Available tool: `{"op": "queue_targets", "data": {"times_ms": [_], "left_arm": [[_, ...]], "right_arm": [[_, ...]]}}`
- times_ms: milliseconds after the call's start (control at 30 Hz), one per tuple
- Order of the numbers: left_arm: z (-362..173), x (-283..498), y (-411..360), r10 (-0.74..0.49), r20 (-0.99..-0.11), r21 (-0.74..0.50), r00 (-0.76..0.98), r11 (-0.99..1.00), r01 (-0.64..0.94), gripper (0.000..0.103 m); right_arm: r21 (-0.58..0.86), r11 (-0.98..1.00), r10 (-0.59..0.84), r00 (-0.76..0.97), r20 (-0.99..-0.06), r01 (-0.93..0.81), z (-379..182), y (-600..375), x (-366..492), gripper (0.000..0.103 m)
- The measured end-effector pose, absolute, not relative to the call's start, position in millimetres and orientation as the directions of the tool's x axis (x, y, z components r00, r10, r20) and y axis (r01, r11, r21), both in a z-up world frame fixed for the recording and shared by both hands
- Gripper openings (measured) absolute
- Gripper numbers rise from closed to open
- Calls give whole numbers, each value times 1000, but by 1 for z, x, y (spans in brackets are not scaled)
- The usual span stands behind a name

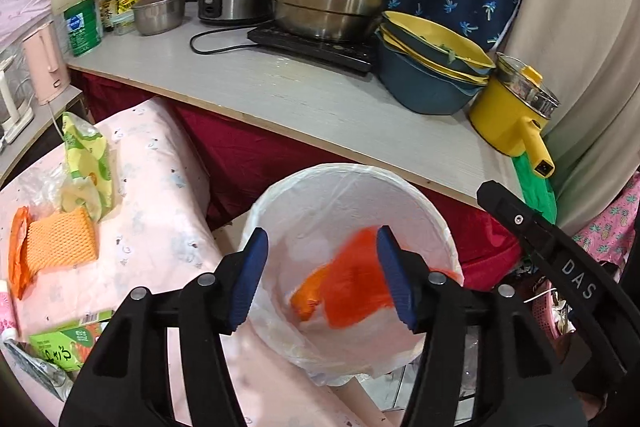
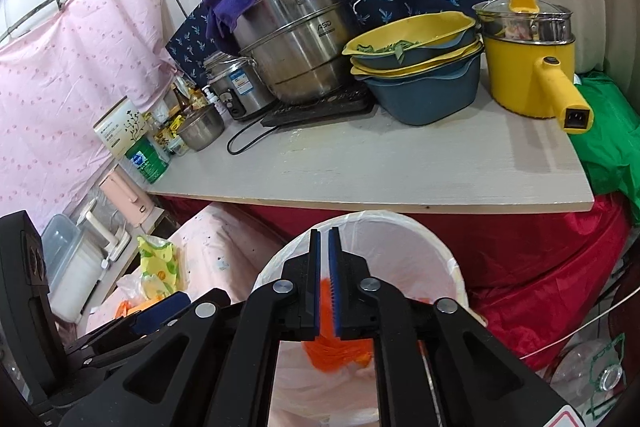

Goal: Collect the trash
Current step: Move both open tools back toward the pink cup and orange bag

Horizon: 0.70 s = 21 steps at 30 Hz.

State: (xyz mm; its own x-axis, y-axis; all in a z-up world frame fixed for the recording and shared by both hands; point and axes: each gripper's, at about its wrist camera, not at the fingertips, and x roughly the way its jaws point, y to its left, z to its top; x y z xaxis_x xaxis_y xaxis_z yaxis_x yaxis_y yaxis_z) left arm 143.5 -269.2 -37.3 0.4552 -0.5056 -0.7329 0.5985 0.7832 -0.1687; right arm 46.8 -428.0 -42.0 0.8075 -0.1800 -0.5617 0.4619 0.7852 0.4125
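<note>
**Left jaws apart over the bin, orange scrap dropping in**

Left gripper (image 1: 322, 277): jaws stand wide, nothing pinched btwn the blue pads. Right below and just beyond them, blurred, an orange wrapper (image 1: 344, 291) sits inside the white-lined bin (image 1: 400, 187). It looks loose and on its way down, touching neither pad as far as I can tell. Makes sense: the jaws hang straight over the bin mouth so whatever's let go lands in the liner, not on the floor.

Right gripper (image 2: 325, 279): jaws nearly together, only a thin slit btwn the pads. Orange shows thru that slit, but it reads as the wrapper lower down in the bin, not sthg gripped. It hovers over the same bin, beside the left one, prob. just parked w/o a job.

Out to the left of the left jaws, on the pink sheet (image 1: 160, 187): orange foam netting (image 1: 60, 239), a green-yellow packet (image 1: 86, 163), and nearer, a green carton (image 1: 64, 345). That's likely the trash left to fetch; all well apart from the bin.

Beyond the bin: the grey table (image 1: 304, 87) w/ pots & bowls, not part of this job.
</note>
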Motion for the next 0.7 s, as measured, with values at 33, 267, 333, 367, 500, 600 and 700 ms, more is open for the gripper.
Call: {"op": "queue_targets", "data": {"times_ms": [33,267,333,367,500,600,700], "left_arm": [[-37,145,-266,-501,-733,-168,460,789,592,55],[-32,149,-241,-477,-727,-160,493,817,554,57],[-30,148,-232,-469,-725,-155,505,825,543,57],[-29,147,-228,-465,-723,-153,511,829,537,57],[-25,145,-208,-448,-718,-150,532,847,511,57],[-21,142,-191,-428,-713,-138,555,862,487,57],[-17,139,-171,-403,-708,-125,580,880,459,57]], "right_arm": [[415,785,-175,808,-563,460,-42,-427,48,12],[411,791,-176,813,-556,452,-34,-414,50,26],[409,794,-172,812,-558,449,-33,-408,50,27],[407,797,-169,811,-559,447,-32,-405,50,27],[399,810,-159,815,-557,431,-26,-390,50,30],[388,825,-151,821,-551,412,-19,-374,50,33],[377,841,-136,826,-547,389,-13,-356,50,34]]}}
